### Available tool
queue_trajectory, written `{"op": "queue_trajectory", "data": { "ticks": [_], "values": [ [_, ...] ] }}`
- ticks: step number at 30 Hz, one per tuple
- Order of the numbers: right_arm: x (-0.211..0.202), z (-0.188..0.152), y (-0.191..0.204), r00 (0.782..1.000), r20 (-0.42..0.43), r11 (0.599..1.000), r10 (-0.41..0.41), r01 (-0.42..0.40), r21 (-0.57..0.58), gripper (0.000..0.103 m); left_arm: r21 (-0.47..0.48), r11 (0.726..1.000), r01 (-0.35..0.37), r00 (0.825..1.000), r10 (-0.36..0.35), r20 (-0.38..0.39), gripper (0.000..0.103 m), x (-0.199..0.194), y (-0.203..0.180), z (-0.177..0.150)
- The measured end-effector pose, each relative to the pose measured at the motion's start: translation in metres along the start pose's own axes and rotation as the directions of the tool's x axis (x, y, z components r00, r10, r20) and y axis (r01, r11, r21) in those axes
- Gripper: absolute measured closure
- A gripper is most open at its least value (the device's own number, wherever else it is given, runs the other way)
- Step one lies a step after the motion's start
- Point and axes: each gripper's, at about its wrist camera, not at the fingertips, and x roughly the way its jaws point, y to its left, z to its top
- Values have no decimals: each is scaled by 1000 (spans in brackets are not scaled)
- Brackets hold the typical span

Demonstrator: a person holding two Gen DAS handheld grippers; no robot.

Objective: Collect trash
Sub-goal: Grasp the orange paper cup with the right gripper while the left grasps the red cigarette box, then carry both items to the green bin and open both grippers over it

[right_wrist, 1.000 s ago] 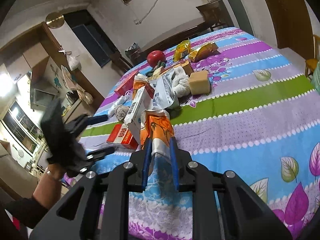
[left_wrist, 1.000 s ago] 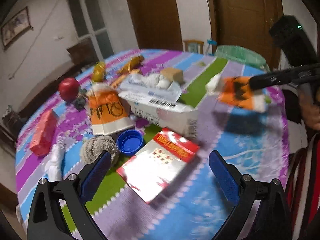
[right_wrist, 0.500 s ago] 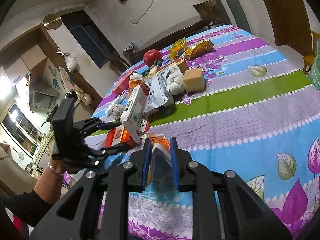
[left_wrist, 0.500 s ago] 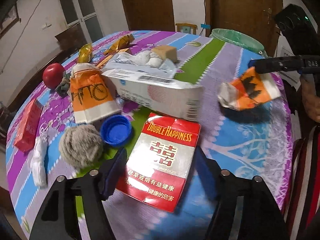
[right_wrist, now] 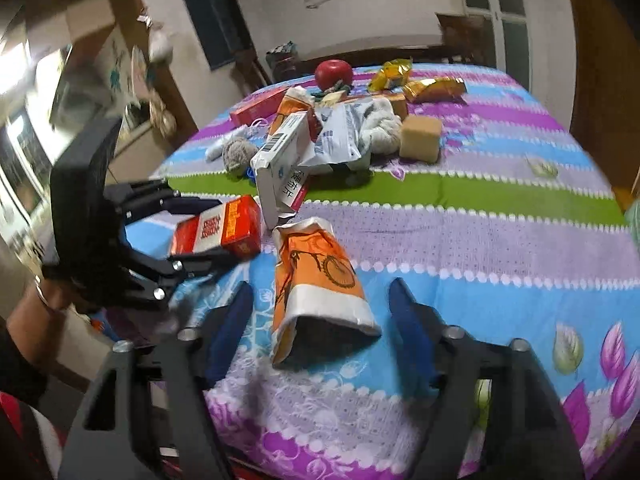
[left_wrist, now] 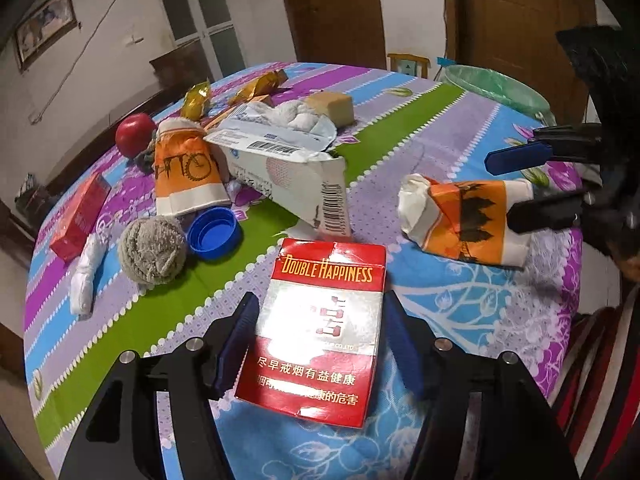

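Now the left claw (left_wrist: pixel 320 344) has its blue pads on both sides of a red and white cigarette pack (left_wrist: pixel 320 332), which lies flat on the counter (left_wrist: pixel 480 312). The pads sit against the two long edges of the pack, so it looks gripped, probably ready to be lifted as trash. This pack is thin glossy card, a flat rectangular box with sharp corners, so it should hold its shape under pressure.

The right claw (right_wrist: pixel 320 332) is opening at this moment. A crushed orange paper cup (right_wrist: pixel 320 280) lies on its side between the pads, but neither pad touches it; it rests free on the cloth, its open mouth toward the camera. The paper is soft and creased, printed with a bicycle drawing and a white band at the rim.

Farther back is a pile of other rubbish: a torn white carton (left_wrist: pixel 288 176), a second orange cup (left_wrist: pixel 188 176), a blue plastic cap (left_wrist: pixel 212 232) and a grey fuzzy ball (left_wrist: pixel 154 252). A bin with a green bag (left_wrist: pixel 496 88) stands beyond the far edge of the counter, likely where the trash should go.
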Motion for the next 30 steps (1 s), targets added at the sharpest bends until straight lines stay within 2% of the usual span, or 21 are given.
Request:
{"op": "queue_trajectory", "data": {
  "ticks": [2, 3, 5, 6, 8, 11, 15, 19, 22, 25, 28, 30],
  "values": [
    [8, 2, 3, 999, -22, 999, -27, 26, -30, 39, -15, 1000, 7, 1000, -7, 1, 39, 0, 2, -1],
    [12, 1, 5, 999, -34, 998, -39, 37, -49, 56, -23, 1000, 6, 1000, -6, 3, 39, 0, 2, -2],
    [19, -1, 7, 997, -45, 995, -59, 55, -79, 60, -34, 999, 5, 1000, -5, 3, 39, 0, 3, -2],
    [19, -2, 7, 997, -42, 994, -60, 56, -89, 66, -35, 999, 4, 1000, -4, 6, 39, -1, 2, -3],
    [17, -2, 7, 999, -34, 995, -37, 34, -90, 75, -35, 999, -1, 1000, 1, 9, 41, -1, 1, -4],
    [15, -4, 7, 999, -25, 997, -23, 21, -76, 81, -45, 999, -7, 1000, 8, 18, 42, -3, -2, -5],
    [6, -5, 3, 1000, -3, 1000, 20, -20, -21, 83, -95, 995, 0, 999, 4, 34, 42, -9, -4, -3],
    [-14, 3, -11, 998, 52, 998, 30, -33, 50, 83, -148, 988, -45, 998, 52, 47, 43, -24, -10, 13],
    [-28, 12, -25, 996, 84, 995, 27, -35, 90, 82, -152, 984, -91, 993, 102, 67, 43, -36, -18, 35],
    [-48, 26, -45, 992, 122, 992, 19, -34, 125, 82, -162, 980, -117, 987, 132, 87, 43, -44, -21, 67],
    [-76, 41, -71, 985, 166, 989, -35, 10, 150, 82, -146, 977, -157, 979, 174, 106, 43, -44, -27, 107],
    [-90, 49, -87, 981, 183, 986, -71, 41, 162, 82, -124, 979, -159, 977, 175, 126, 43, -41, -37, 139]
  ]
}}
